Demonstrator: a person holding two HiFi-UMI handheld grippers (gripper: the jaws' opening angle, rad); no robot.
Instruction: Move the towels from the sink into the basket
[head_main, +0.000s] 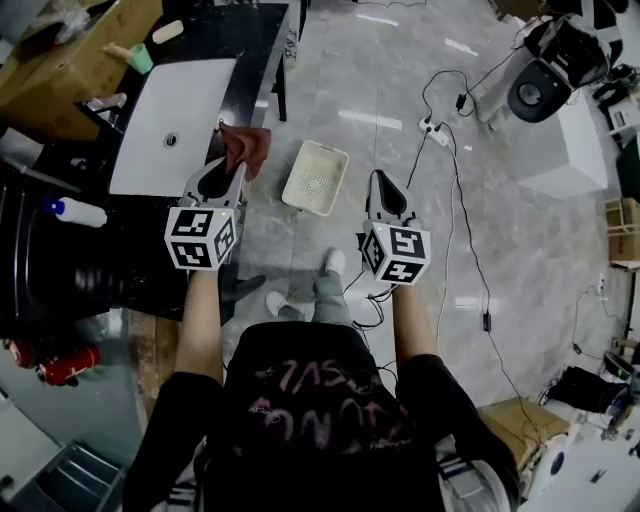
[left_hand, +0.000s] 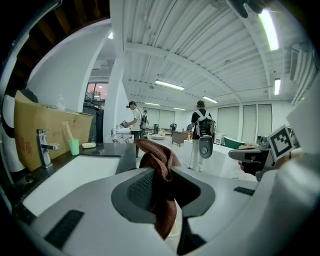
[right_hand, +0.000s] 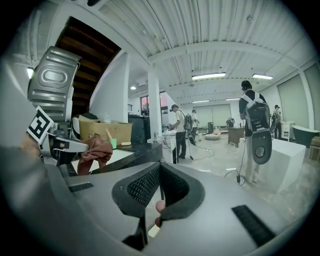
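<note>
My left gripper (head_main: 229, 172) is shut on a brown towel (head_main: 248, 148), which hangs just past the right edge of the black counter. In the left gripper view the towel (left_hand: 160, 167) is bunched between the jaws (left_hand: 157, 176) and droops below them. The white sink (head_main: 172, 125) lies to the left and shows nothing inside. A cream perforated basket (head_main: 316, 177) stands on the floor between the two grippers. My right gripper (head_main: 384, 188) hovers right of the basket, shut with nothing held (right_hand: 160, 186). From the right gripper view the towel (right_hand: 96, 150) dangles at the left.
A faucet (left_hand: 44, 146), a green cup (head_main: 141, 58) and a cardboard box (head_main: 70, 60) sit behind the sink. A spray bottle (head_main: 78, 212) lies on the dark counter. Cables and a power strip (head_main: 438, 130) cross the floor at right. Several people stand far off.
</note>
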